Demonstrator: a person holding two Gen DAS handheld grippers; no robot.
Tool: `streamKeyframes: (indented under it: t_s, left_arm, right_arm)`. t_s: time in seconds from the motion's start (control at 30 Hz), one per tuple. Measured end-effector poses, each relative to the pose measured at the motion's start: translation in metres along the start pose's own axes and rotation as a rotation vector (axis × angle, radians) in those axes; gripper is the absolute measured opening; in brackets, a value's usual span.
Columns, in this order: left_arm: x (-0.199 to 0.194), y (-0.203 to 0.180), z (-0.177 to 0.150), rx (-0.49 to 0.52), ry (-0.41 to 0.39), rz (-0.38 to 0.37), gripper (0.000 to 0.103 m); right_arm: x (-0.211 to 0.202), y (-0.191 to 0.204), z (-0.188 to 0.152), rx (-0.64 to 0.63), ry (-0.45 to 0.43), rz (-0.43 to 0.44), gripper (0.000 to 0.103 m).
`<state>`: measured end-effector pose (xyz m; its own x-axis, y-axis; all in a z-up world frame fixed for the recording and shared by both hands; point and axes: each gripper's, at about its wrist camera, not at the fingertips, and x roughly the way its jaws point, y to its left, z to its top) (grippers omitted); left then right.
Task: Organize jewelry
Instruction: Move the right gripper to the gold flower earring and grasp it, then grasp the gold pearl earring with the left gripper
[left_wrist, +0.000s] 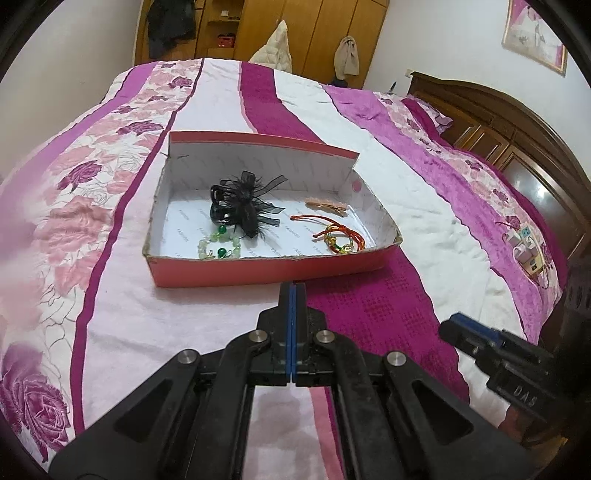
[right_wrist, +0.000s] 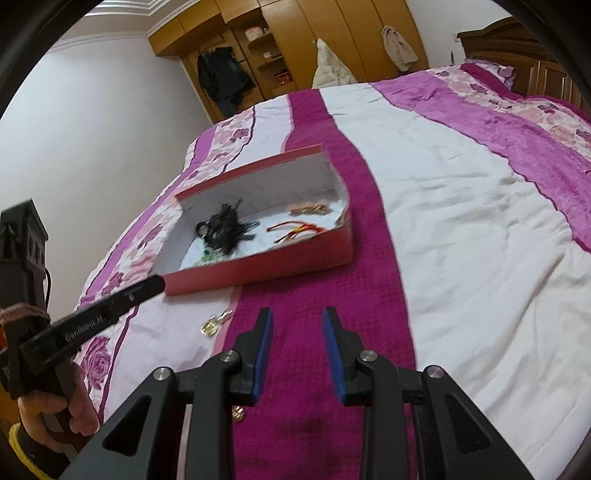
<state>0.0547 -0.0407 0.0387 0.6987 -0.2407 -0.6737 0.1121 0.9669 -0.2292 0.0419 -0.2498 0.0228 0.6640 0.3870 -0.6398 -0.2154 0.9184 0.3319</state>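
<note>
- The left claw (left_wrist: 292, 295) is seen closed, its blue pads pressed flat together with nothing between them, hovering above the bedspread (left_wrist: 207, 332) just short of the box's near wall.
- The right claw (right_wrist: 297, 321) is held open, a clear gap left between its blue pads, over the magenta stripe of the bedspread; nothing is gripped.
- A small gold-coloured piece of jewelry (right_wrist: 216, 323) is seen lying on the pale part of the bedspread, just left of the right claw and outside the box; its kind cannot be told through the blur.
- A second small gold item (right_wrist: 239, 412) is partly hidden behind the right claw's left finger.
- The red box (left_wrist: 229, 271) is set open on the bed, beyond both claws.
- Inside it, a green bead bracelet (left_wrist: 218, 245) is laid near the front wall, touching a black ribbon hair bow (left_wrist: 242, 203) at the middle-left.
- To the right, red-and-orange cord bracelets (left_wrist: 338, 236) are laid, and a peach hair clip (left_wrist: 327, 205) beyond them.
- Farther off, a dark wooden headboard (left_wrist: 517, 140) and a wardrobe (left_wrist: 325, 29) with hanging clothes are seen.
</note>
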Motion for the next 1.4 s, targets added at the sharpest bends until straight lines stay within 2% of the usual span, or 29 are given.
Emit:
streamKeyframes:
  t_s: [0.27,0.33,0.43,0.63,0.87,1.2,1.27,1.3,1.4]
  left_arm:
    - [0.002,0.005,-0.012,0.031,0.053,0.060,0.000]
    - [0.003,0.006,-0.017,0.039,0.067,0.069,0.011]
    - [0.002,0.009,-0.022,0.035,0.076,0.075,0.019]
    - [0.004,0.015,-0.030,0.041,0.095,0.099,0.021]
    - [0.008,0.028,-0.033,-0.002,0.111,0.101,0.022]
    - [0.011,0.032,-0.035,-0.019,0.120,0.094,0.022]
    - [0.012,0.032,-0.035,-0.022,0.123,0.092,0.022]
    - [0.012,0.032,-0.035,-0.025,0.125,0.090,0.022]
    - [0.015,0.031,-0.035,-0.031,0.131,0.082,0.023]
  right_arm:
    - [0.002,0.018,-0.018,-0.010,0.045,0.021,0.030]
    - [0.003,0.022,-0.024,-0.006,0.056,0.031,0.030]
    - [0.006,0.032,-0.033,-0.023,0.077,0.036,0.030]
    - [0.019,0.046,-0.051,-0.060,0.138,0.045,0.030]
    - [0.033,0.050,-0.060,-0.074,0.188,0.050,0.030]
    - [0.046,0.055,-0.067,-0.119,0.214,0.031,0.030]
    - [0.047,0.055,-0.068,-0.125,0.211,0.027,0.026]
    - [0.047,0.055,-0.068,-0.133,0.208,0.021,0.017]
    - [0.046,0.054,-0.067,-0.135,0.199,0.031,0.016]
